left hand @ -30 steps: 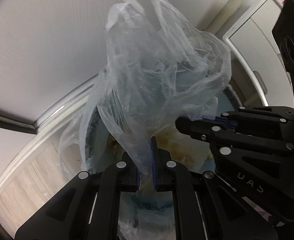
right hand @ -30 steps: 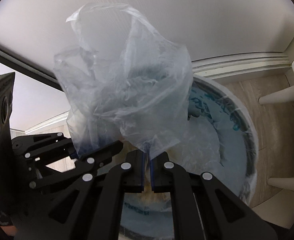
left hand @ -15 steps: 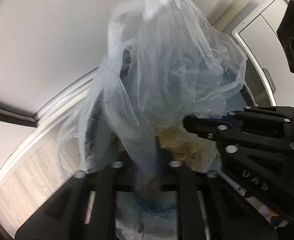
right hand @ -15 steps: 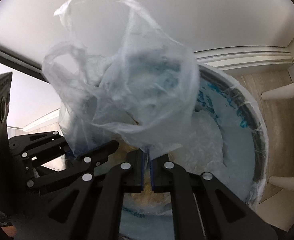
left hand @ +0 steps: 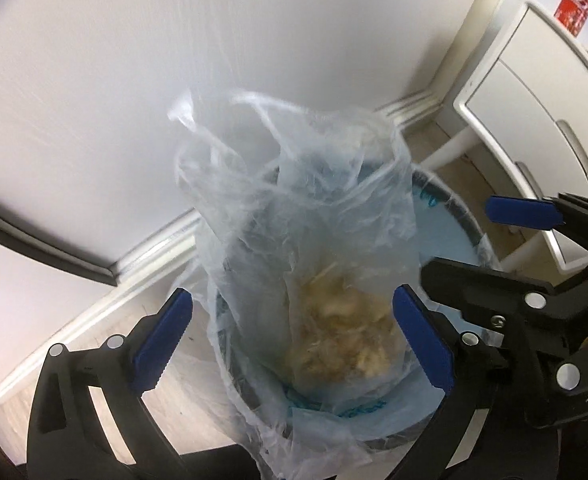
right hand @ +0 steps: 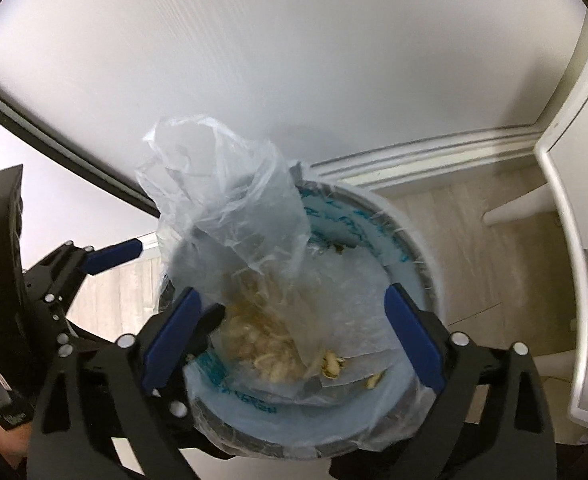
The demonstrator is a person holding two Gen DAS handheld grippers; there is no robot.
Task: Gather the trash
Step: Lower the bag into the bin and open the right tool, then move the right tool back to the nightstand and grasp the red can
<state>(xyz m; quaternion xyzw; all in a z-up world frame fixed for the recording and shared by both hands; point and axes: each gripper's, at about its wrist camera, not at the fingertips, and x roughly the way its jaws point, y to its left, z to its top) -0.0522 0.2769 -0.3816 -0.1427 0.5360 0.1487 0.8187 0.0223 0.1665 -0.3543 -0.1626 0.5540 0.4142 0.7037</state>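
Observation:
A clear plastic bag (left hand: 306, 240) holding pale nut shells (left hand: 342, 328) stands in the round trash bin (left hand: 450, 216), which has a light blue liner. My left gripper (left hand: 294, 332) is open, its blue pads on either side of the bag and apart from it. The right gripper shows open at the right edge of the left wrist view (left hand: 470, 256). In the right wrist view the bag (right hand: 230, 216) stands in the bin (right hand: 406, 248), and my right gripper (right hand: 294, 336) is open around it. The left gripper (right hand: 162, 280) shows open at the left there.
The bin stands on a light wood floor (right hand: 474, 248) beside a white wall with a white baseboard (right hand: 414, 160). A white cabinet (left hand: 534, 92) stands to the right. A dark frame edge (left hand: 42, 256) runs along the wall at left.
Both grippers have opened and let go of the bag. The bag has dropped down into the bin, and both grippers have pulled back from it.

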